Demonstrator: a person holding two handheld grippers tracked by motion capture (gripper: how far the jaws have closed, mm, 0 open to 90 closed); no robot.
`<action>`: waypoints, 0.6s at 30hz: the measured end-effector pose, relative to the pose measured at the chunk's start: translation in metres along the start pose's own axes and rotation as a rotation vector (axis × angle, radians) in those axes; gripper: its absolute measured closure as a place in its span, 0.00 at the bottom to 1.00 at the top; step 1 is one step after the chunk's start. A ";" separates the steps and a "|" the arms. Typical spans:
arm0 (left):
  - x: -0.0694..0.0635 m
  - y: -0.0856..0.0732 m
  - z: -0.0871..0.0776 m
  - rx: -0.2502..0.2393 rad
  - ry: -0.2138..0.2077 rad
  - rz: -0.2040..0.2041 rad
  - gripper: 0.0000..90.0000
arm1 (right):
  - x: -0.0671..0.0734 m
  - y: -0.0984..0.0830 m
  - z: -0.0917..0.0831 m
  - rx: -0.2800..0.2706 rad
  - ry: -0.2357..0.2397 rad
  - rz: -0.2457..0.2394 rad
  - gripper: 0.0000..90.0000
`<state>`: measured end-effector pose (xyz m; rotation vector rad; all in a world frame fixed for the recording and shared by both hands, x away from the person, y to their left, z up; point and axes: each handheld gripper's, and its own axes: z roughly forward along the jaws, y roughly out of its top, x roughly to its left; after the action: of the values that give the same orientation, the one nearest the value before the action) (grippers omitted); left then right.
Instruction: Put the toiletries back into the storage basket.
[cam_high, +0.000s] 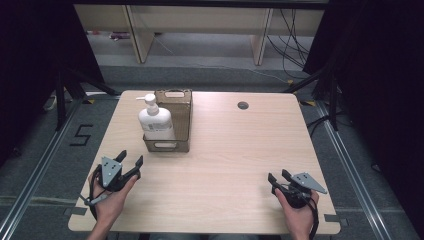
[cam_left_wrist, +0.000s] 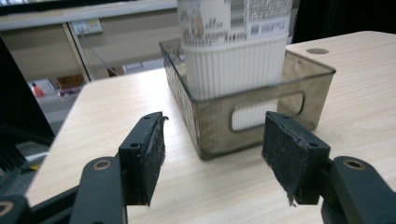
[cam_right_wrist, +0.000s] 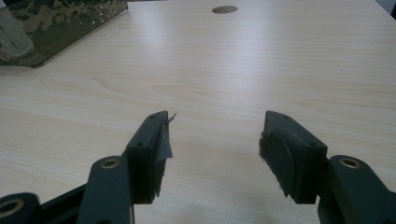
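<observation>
Bottle top cut off by frame edge; label print too small to read.

Left gripper and right gripper rest low (fingers spread wide, holding nothing)

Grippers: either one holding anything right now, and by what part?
Nothing held. The left gripper is open, short of the bin with the pump bottle. The right gripper is open over bare table.

bottle in bin | bin on table, far-left
</observation>
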<state>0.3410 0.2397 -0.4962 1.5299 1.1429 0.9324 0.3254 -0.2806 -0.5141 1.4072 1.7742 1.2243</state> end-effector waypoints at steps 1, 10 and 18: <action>0.001 -0.003 0.000 0.011 0.006 -0.010 0.43 | 0.000 0.000 0.000 0.000 0.001 0.000 0.47; 0.002 -0.022 0.007 0.043 0.013 -0.016 0.42 | 0.001 0.000 0.000 0.005 0.014 0.007 0.47; -0.003 -0.026 0.009 0.024 0.010 0.018 0.42 | 0.000 0.001 0.001 0.021 0.007 -0.001 0.47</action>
<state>0.3432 0.2369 -0.5240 1.5583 1.1525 0.9422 0.3263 -0.2808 -0.5139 1.4152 1.7970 1.2148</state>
